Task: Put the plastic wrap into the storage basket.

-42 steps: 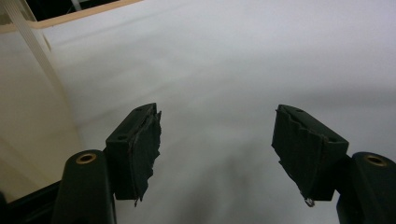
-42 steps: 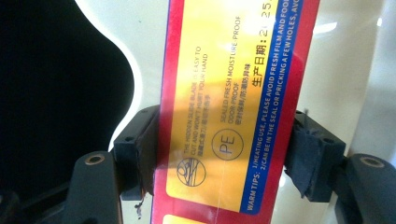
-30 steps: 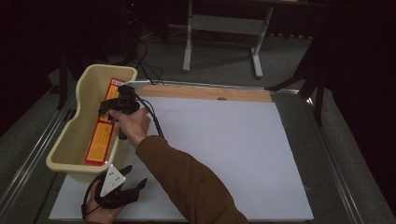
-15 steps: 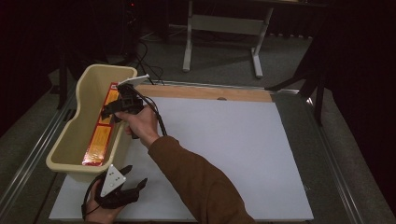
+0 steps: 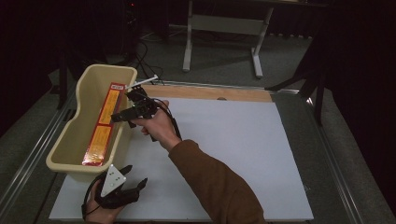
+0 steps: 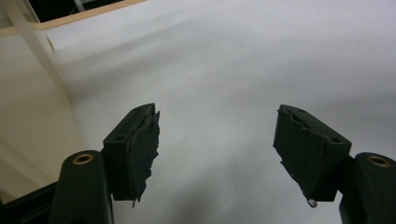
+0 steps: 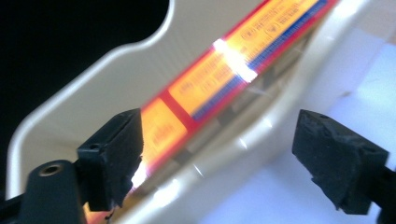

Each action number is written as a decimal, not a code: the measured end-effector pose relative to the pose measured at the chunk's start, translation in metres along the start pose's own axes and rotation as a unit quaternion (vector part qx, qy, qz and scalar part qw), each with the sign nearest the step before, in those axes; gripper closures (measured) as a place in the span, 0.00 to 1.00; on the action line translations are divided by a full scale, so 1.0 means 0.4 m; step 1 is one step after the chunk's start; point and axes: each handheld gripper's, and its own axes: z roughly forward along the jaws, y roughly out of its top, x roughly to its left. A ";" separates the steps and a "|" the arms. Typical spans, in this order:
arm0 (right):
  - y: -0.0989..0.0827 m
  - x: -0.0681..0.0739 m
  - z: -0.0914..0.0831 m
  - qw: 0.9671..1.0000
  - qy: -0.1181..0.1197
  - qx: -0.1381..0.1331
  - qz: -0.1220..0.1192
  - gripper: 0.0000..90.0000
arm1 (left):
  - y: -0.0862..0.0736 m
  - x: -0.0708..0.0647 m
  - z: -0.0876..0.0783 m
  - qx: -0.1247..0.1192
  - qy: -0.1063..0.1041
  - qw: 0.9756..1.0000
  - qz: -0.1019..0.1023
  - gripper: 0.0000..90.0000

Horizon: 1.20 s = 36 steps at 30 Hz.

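Over the cream tub's (image 5: pixel 77 140) near wall the right gripper (image 5: pixel 122 115) hovered wide, empty; the orange-red box (image 5: pixel 103 123) lay inside, seemingly just placed; left gripper (image 5: pixel 130 187) rested wide on the white board (image 5: pixel 233 149); next probably withdrawing clear.

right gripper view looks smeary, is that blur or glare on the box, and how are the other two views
Right gripper view: both; the orange and red box is motion-blurred, print unreadable, with a white glare streak across it. Left gripper view: sharp claw pads, soft shadows on the white board. High view: dim, dark surroundings, the beige tub clear.
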 end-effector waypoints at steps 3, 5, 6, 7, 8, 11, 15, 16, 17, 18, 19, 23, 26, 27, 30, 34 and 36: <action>-0.023 -0.010 -0.027 1.000 -0.012 -0.002 -0.025 0.16 | 0.000 -0.001 0.000 0.000 0.000 1.000 0.000 0.34; -0.040 -0.020 -0.050 0.999 -0.020 -0.007 -0.038 0.16 | 0.000 -0.001 0.000 0.001 0.001 1.000 0.001 0.34; -0.048 -0.026 -0.062 0.999 -0.021 -0.011 -0.041 0.16 | 0.001 -0.001 0.000 0.000 0.001 1.000 0.001 0.34; -0.059 -0.035 -0.080 0.999 -0.017 -0.014 -0.040 0.16 | 0.001 -0.002 0.000 0.000 0.001 1.000 0.001 0.34; -0.066 -0.041 -0.090 0.999 -0.017 -0.017 -0.040 0.16 | 0.001 -0.002 0.000 0.001 0.000 1.000 0.002 0.34; -0.104 -0.059 -0.133 0.997 -0.041 -0.022 -0.059 0.16 | 0.002 -0.003 0.001 0.001 0.000 1.000 0.003 0.34; -0.163 -0.084 -0.188 0.995 -0.056 -0.026 -0.078 0.16 | 0.002 -0.004 0.001 0.001 0.000 1.000 0.003 0.34; -0.176 -0.090 -0.199 0.995 -0.060 -0.029 -0.081 0.16 | 0.002 -0.005 0.001 0.001 0.000 1.000 0.003 0.34; -0.199 -0.101 -0.217 0.994 -0.069 -0.032 -0.081 0.16 | 0.002 -0.005 0.001 0.001 0.000 1.000 0.003 0.34; -0.217 -0.112 -0.231 0.994 -0.071 -0.034 -0.076 0.17 | 0.002 -0.005 0.002 0.001 0.000 1.000 0.003 0.34; -0.236 -0.126 -0.246 0.995 -0.069 -0.036 -0.066 0.19 | 0.002 -0.005 0.002 0.001 0.001 1.000 0.003 0.34; -0.312 -0.177 -0.300 0.995 -0.078 -0.051 -0.043 0.24 | 0.002 -0.005 0.002 0.001 0.003 1.000 0.003 0.34; -0.372 -0.208 -0.340 0.992 -0.103 -0.055 -0.049 0.24 | 0.002 -0.004 0.002 0.001 0.004 1.000 0.003 0.34; -0.392 -0.214 -0.355 0.990 -0.114 -0.057 -0.055 0.25 | 0.002 -0.004 0.002 0.001 0.004 1.000 0.003 0.34; -0.450 -0.225 -0.390 0.985 -0.140 -0.066 -0.072 0.26 | 0.003 -0.003 0.003 0.003 0.005 1.000 0.002 0.34; -0.516 -0.234 -0.425 0.983 -0.151 -0.061 -0.081 0.25 | 0.003 -0.004 0.004 0.004 0.005 1.000 0.002 0.34; -0.546 -0.240 -0.440 0.984 -0.151 -0.049 -0.079 0.23 | 0.004 -0.004 0.005 0.004 0.005 1.000 0.003 0.34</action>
